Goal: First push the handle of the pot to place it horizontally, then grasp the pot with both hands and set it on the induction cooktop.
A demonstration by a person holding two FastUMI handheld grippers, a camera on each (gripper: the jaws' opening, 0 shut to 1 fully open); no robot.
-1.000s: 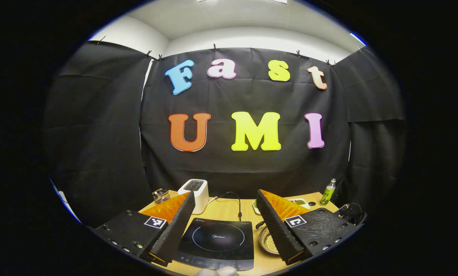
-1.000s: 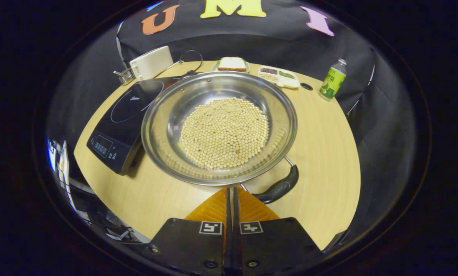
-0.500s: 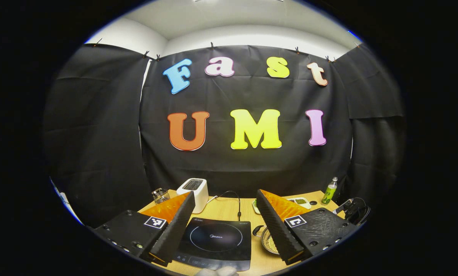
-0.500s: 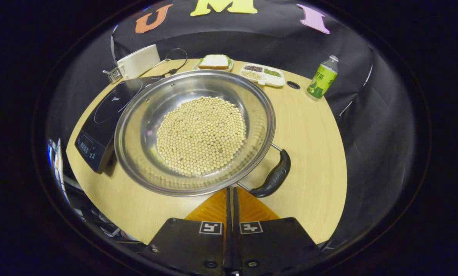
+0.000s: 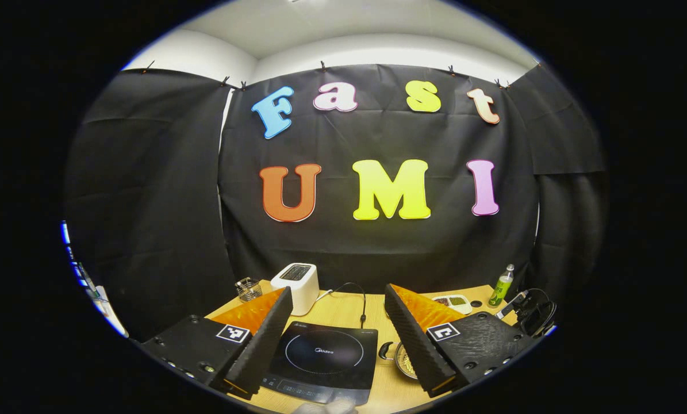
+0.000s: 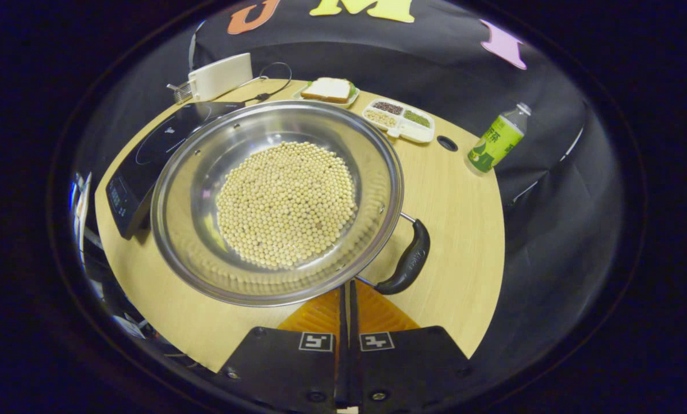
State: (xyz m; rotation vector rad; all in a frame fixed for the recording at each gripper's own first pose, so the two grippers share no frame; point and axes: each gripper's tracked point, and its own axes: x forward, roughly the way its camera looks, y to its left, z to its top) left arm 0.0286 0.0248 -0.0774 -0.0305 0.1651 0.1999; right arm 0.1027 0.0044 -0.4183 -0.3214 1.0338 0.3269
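Left gripper view: the left gripper (image 5: 337, 336) hangs above the surface (image 5: 343, 310) with its fingers spread wide, framing the induction cooktop (image 5: 323, 359); a sliver of the pot (image 5: 403, 362) shows to the cooktop's right, and a toaster (image 5: 296, 280) stands behind. Right gripper view: the right gripper (image 6: 346, 296) has its fingers pressed together, holding nothing, their tips at the near rim of the pot (image 6: 205, 172), which holds pale beans (image 6: 286, 204). The pot's black handle (image 6: 406, 264) lies just right of the fingers. The induction cooktop (image 6: 148, 155) lies left of the pot, partly behind it.
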